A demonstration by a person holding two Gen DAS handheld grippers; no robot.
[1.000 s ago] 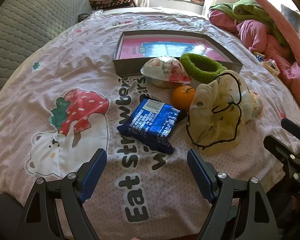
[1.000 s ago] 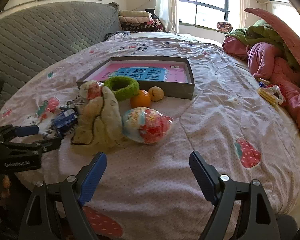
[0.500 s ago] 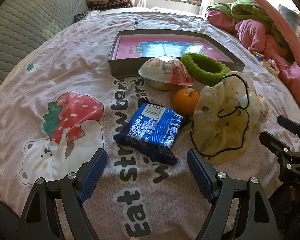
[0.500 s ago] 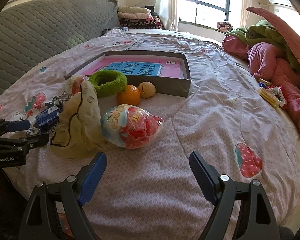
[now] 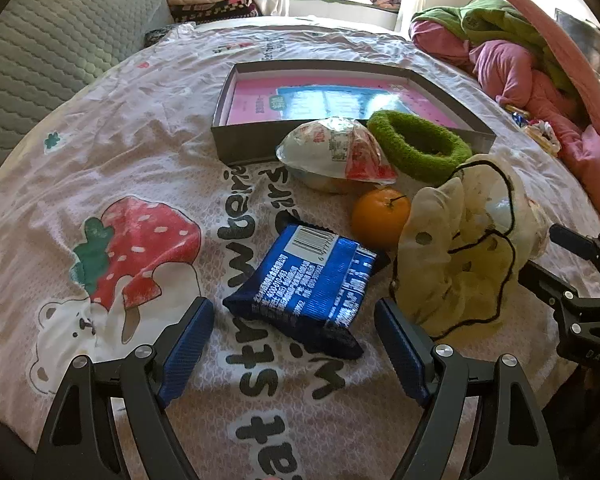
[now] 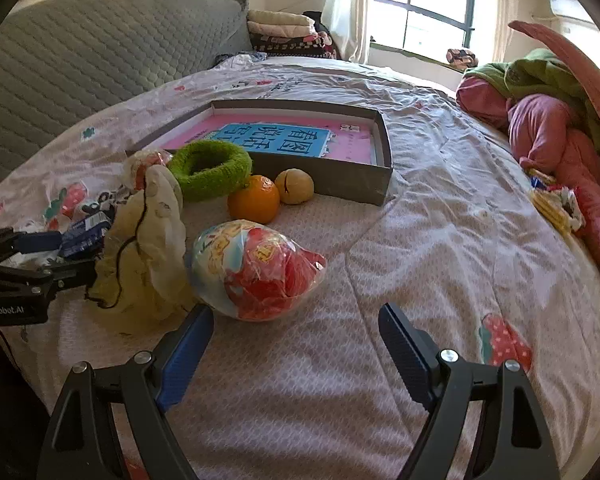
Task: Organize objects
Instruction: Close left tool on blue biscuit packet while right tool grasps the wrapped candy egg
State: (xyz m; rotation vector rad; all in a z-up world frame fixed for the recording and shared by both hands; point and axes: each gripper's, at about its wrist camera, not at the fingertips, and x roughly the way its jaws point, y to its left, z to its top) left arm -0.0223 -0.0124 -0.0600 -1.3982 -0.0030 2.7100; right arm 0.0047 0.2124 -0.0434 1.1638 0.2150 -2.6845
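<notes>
On a bed (image 5: pixel 148 152) spread with a strawberry-print cover, the left tongs (image 5: pixel 294 332) hang with jaws wide apart, the near end of a blue snack packet (image 5: pixel 308 280) between the tips. The right tongs (image 6: pixel 296 334), likewise spread and empty, hover just short of a wrapped egg-shaped toy (image 6: pixel 256 270). An orange (image 6: pixel 254 199), a green scrunchie (image 6: pixel 210 168) and a cream scrunchie (image 5: pixel 460 256) cluster before the shallow grey box (image 6: pixel 352 178); a tan ball (image 6: pixel 295 186), possibly a nut, sits against its wall.
</notes>
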